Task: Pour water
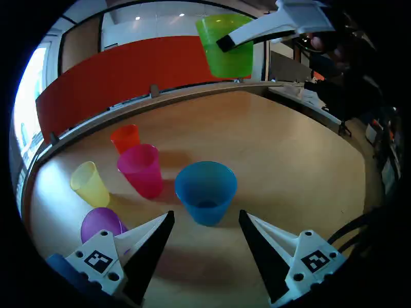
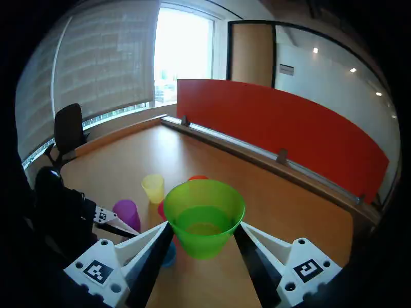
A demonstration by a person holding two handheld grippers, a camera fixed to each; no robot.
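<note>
Pale wood tabletop point(image 1: 287, 154), smooth, with a curved far edge, backed by a matte red partition point(image 1: 128, 77); ribbed window blinds and a black office chair point(image 2: 68, 128) lie beyond. Item: five tapered, translucent plastic cups standing on the wood. The blue cup point(image 1: 205, 192) is nearest me, its mouth open. The pink cup point(image 1: 140, 169) is just beside it, with the orange cup point(image 1: 125, 137) behind the pink one. The yellow cup point(image 1: 90, 183) stands further out to the side. The purple cup point(image 1: 100, 223) is partly hidden behind one of my left fingers. Item: green cup point(image 2: 204, 241), same shape, held upright and clear of the table, with what looks like a level of liquid showing through its lower part. Right gripper point(image 2: 203, 224): both fingers press the green cup's sides, narrowed to its width. Left gripper point(image 1: 205, 213): white fingers with black inner faces, spread wide and holding nothing; the blue cup sits just ahead of the tips, untouched.
</note>
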